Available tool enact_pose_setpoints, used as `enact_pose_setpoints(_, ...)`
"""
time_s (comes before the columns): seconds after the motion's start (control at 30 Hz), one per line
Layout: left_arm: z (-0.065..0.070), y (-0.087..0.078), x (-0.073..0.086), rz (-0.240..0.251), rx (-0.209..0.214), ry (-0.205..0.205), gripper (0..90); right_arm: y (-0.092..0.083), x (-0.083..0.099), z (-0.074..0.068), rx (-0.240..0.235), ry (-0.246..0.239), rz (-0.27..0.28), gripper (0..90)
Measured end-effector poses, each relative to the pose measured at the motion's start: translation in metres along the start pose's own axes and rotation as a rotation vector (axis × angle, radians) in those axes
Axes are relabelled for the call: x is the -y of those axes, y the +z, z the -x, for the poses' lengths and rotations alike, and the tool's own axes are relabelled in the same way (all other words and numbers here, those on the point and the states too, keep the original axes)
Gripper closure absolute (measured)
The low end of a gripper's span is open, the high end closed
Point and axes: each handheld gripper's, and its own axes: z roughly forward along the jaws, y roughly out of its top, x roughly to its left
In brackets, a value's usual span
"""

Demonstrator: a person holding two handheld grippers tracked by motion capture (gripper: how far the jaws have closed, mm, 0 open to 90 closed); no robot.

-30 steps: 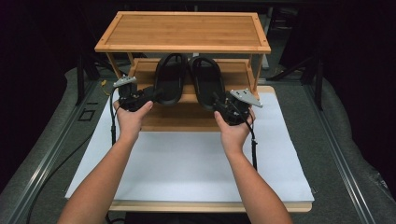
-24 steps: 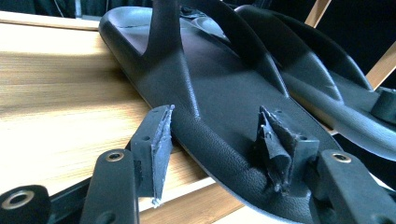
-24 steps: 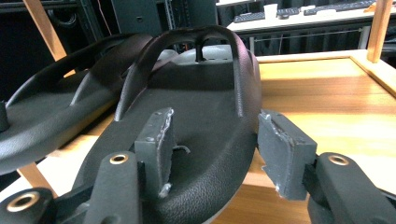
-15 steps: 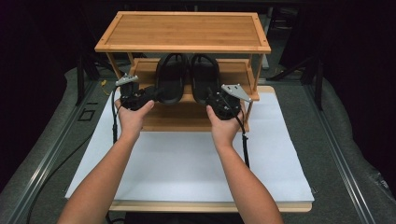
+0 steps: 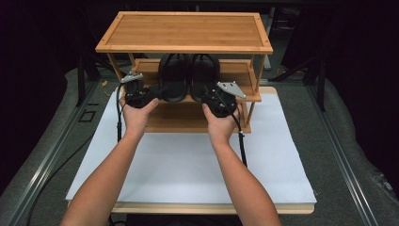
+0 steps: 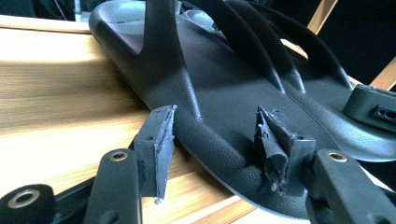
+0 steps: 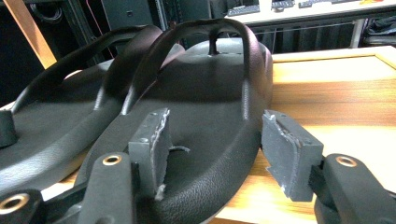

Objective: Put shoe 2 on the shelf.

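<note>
Between each claw's parted jaws lies a slipper heel: right claw (image 7: 212, 154) just opened wider, left claw (image 6: 217, 144) narrowing slightly; pair (image 5: 190, 77) likely shelved (image 5: 235, 70).

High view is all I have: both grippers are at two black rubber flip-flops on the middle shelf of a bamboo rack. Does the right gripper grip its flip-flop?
Observer: No. The right gripper has just been opening its jaws. The heel of the right black rubber flip-flop lies between them, with a gap at one pad.
Operator: And the left gripper?
Observer: The left gripper is open too, with the heel of the left black rubber flip-flop between its jaws, and its pads do not press.
</note>
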Motion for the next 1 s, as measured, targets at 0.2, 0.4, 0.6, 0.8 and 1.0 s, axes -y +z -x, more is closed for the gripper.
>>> enact_pose_setpoints(0.2, -0.002, 0.002, -0.001, -0.005, 0.007, -0.001, 47.5, 0.0, 0.0, -0.003, 0.008, -0.001, 0.001, 42.1)
enact_pose_setpoints(0.4, -0.002, 0.003, -0.001, 0.0, 0.011, -0.008, 47.3, 0.0, -0.001, -0.007, 0.018, -0.016, -0.007, 41.1)
enact_pose_setpoints(0.6, -0.002, 0.003, -0.001, 0.001, 0.009, -0.013, 46.9, -0.001, -0.002, -0.003, -0.011, -0.006, -0.019, 39.0)
enact_pose_setpoints(0.8, 0.0, -0.002, -0.003, 0.02, -0.003, 0.017, 48.3, -0.006, -0.004, 0.0, -0.042, -0.015, -0.013, 38.1)
enact_pose_setpoints(1.0, 0.002, -0.007, -0.004, 0.031, 0.004, 0.019, 48.0, -0.01, -0.006, 0.0, -0.05, -0.025, -0.014, 37.8)
